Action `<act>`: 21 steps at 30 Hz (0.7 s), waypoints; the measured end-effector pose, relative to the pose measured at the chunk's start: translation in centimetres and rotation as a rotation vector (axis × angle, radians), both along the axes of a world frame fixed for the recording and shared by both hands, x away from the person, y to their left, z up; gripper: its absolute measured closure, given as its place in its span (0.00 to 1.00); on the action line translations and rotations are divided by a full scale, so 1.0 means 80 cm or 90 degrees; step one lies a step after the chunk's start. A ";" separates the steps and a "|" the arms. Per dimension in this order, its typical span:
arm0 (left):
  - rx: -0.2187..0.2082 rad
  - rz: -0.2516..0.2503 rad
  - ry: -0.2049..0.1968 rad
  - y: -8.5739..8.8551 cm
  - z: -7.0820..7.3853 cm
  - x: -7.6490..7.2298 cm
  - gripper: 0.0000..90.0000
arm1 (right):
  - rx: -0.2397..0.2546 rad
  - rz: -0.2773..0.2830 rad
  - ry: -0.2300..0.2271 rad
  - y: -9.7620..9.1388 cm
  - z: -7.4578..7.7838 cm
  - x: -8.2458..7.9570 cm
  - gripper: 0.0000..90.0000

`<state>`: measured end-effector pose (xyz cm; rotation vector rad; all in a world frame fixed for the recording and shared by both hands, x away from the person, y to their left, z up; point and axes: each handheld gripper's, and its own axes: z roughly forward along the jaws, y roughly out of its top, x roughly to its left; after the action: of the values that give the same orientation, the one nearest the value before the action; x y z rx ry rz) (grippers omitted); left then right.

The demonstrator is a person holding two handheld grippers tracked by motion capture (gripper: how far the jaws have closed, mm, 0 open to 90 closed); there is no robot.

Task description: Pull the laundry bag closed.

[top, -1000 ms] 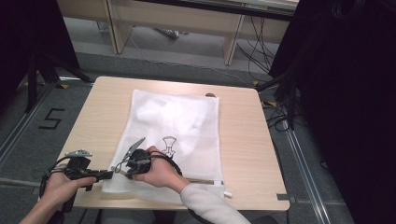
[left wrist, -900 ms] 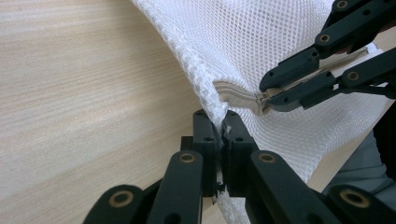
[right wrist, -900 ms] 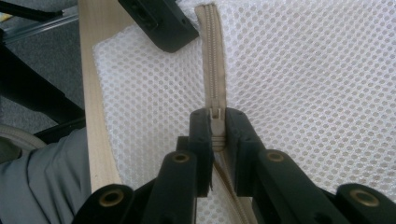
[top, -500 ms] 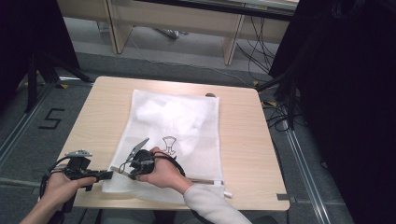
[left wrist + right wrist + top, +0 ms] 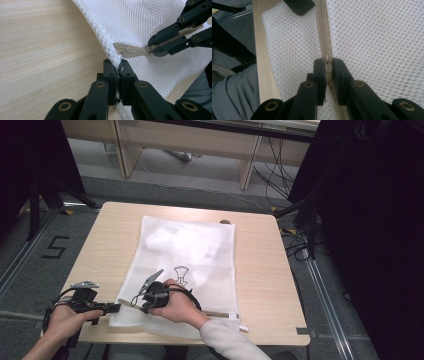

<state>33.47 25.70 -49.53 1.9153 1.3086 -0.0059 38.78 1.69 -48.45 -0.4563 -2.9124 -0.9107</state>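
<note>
A white mesh bag [image 5: 195, 245] lies flat on the wooden table [image 5: 100, 245], with its zipper [image 5: 220, 314] along the near edge. My left gripper [image 5: 118, 63] is shut on the bag's [image 5: 150, 22] seamed edge at the near left corner, just beside the zipper's end [image 5: 130, 50]. In the high view the left gripper [image 5: 116, 307] points right. My right gripper [image 5: 327, 62] is shut on the zipper pull [image 5: 327, 60], over the mesh [image 5: 374, 37]. From above, the right gripper [image 5: 136, 301] sits close to the left one, near the bag's left end.
A dark outline print [image 5: 181, 272] marks the bag's middle. The table's near edge [image 5: 262, 50] runs just beside the zipper tape [image 5: 323, 30], with grey cloth [image 5: 234, 95] below it. Bare tabletop [image 5: 37, 50] lies left of the bag. Cables and desk legs stand beyond the far edge.
The right gripper has edged slightly to the right along the zipper line. The left gripper has stayed where it was.
</note>
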 end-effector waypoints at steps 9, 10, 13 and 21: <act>0.000 0.000 0.001 0.000 0.000 0.000 0.95 | -0.002 -0.008 0.003 -0.006 0.001 -0.001 0.92; -0.002 0.001 -0.001 0.000 0.000 0.000 0.95 | 0.004 -0.002 0.001 -0.007 0.001 -0.001 0.92; -0.001 0.001 -0.001 0.000 -0.001 0.000 0.95 | 0.002 -0.010 0.005 -0.010 0.001 -0.001 0.92; 0.001 -0.001 0.000 0.000 -0.001 0.000 0.95 | 0.005 -0.011 0.006 -0.017 0.000 -0.002 0.92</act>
<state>33.46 25.67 -49.59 1.9175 1.3078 -0.0045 38.66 0.36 -48.41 -0.4851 -2.9004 -0.9197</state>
